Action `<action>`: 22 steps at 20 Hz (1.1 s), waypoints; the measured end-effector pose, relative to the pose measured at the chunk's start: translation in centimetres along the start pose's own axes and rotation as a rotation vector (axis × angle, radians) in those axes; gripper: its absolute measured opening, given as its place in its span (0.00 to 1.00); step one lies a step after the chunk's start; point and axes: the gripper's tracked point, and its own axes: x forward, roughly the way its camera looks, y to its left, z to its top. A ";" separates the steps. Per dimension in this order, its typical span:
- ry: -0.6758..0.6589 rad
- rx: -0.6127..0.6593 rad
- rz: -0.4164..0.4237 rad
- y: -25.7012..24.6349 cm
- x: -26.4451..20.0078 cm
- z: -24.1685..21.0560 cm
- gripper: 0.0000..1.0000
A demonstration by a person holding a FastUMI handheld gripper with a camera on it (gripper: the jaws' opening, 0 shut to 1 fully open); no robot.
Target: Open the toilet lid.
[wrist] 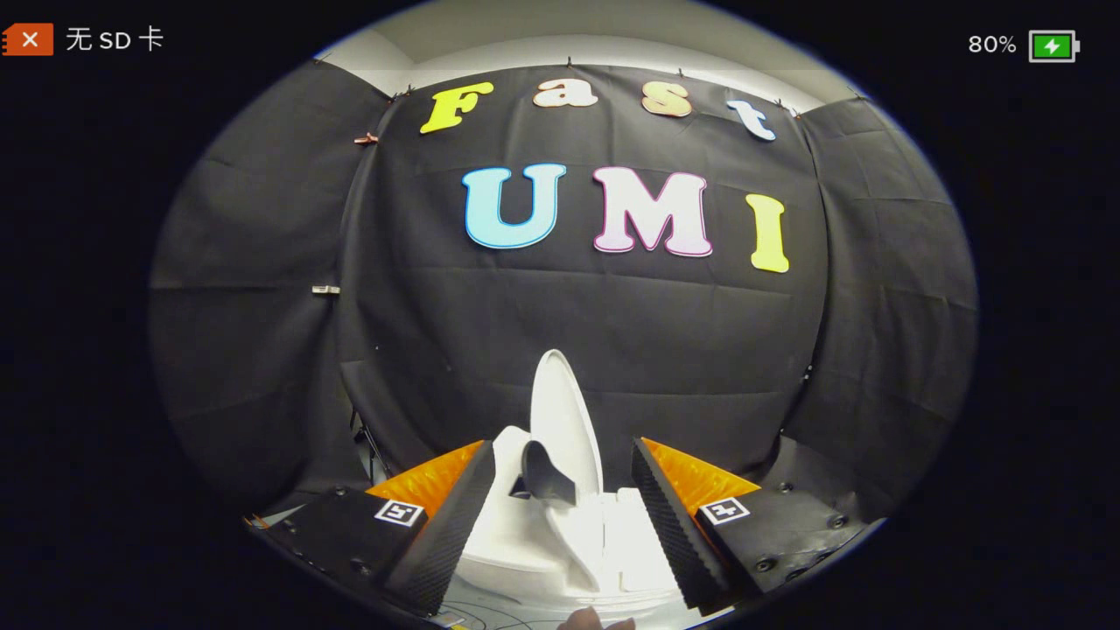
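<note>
Tool (560,503): fingers spread wide, gripping nothing | toilet lid (566,420): upright between them | Risk: we judged a finger nudge could drop it.

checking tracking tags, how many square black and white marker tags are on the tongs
2. One marker tag sits on the left finger's black base, beside its orange panel; the other marker tag sits likewise on the right finger. The tongs stand open around the raised toilet lid. Others may be hidden.

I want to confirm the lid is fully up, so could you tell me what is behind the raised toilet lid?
Behind the upright toilet lid hangs the black cloth wall. The lid covers whatever sits right behind it. The gripper jaws stand open, the toilet between them.
</note>
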 end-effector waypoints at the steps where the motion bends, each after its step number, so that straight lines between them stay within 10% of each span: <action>1: -0.011 -0.003 -0.002 -0.6 -0.5 0.6 0.99; 22: -0.094 0.018 -0.084 -12.8 -11.0 9.0 0.98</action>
